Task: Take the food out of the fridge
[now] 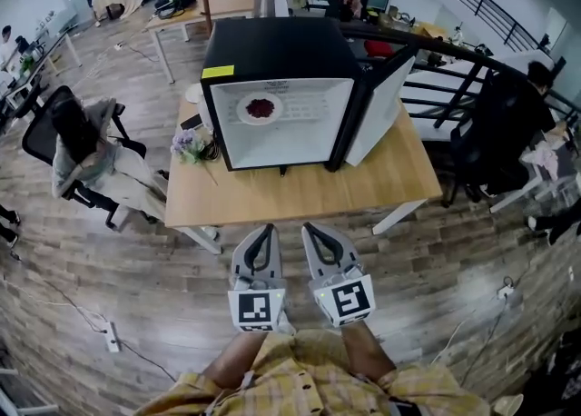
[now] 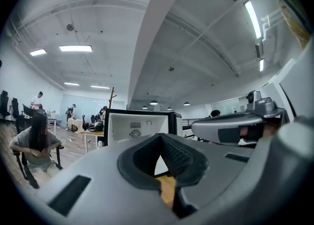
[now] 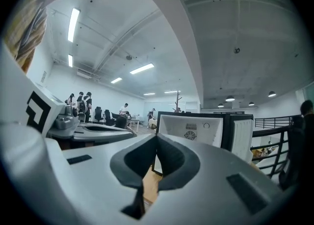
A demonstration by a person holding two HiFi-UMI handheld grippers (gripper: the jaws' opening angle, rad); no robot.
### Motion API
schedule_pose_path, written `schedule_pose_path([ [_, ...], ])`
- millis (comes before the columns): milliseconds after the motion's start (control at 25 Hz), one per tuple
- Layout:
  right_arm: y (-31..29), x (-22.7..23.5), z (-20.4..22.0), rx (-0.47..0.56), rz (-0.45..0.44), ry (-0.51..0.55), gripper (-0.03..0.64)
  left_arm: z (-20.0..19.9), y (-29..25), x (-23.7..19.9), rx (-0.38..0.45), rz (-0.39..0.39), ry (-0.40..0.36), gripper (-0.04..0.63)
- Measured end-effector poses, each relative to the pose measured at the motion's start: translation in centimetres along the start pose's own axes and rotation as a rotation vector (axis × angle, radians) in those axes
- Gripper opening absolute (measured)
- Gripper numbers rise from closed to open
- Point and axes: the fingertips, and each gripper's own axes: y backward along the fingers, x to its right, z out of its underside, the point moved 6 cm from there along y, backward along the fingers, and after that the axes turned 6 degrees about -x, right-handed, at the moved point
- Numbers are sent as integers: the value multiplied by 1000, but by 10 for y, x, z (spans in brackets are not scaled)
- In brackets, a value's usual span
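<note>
A black mini fridge (image 1: 277,51) stands on a wooden table (image 1: 300,196), its door (image 1: 379,105) swung open to the right. Inside, on the white floor, lies a white plate (image 1: 243,114) with dark red food (image 1: 260,107). My left gripper (image 1: 264,228) and right gripper (image 1: 310,226) hover side by side just short of the table's front edge, both shut and empty. In the left gripper view, the shut jaws (image 2: 159,138) point level at the fridge (image 2: 142,126). The right gripper view shows its shut jaws (image 3: 157,138) facing the fridge (image 3: 194,130) and door (image 3: 242,140).
A small bunch of flowers (image 1: 188,143) lies on the table left of the fridge. A person sits in an office chair (image 1: 86,146) at the left; another person (image 1: 513,114) sits at the right by a black railing. A power strip (image 1: 112,337) lies on the floor.
</note>
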Motion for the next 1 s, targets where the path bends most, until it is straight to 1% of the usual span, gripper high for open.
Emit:
schedule_pose_path([
  [120,-9,-1,3,-15,6,-1,8,6,-9,-7,-23,-3,25,8],
  [440,-30,15,10,-40,6,-8,7,10,-35,-16,-38,-11,24,8],
  [680,-64,41,7,-21,-34,13,8,7,-70,-26,-32,-58,20,8],
  [880,-95,69,1,-6,-48,26,7,0,-107,-34,-30,-90,42,8],
  [1000,-107,81,1,-13,-62,23,8,-4,-127,-39,-21,-106,26,8],
])
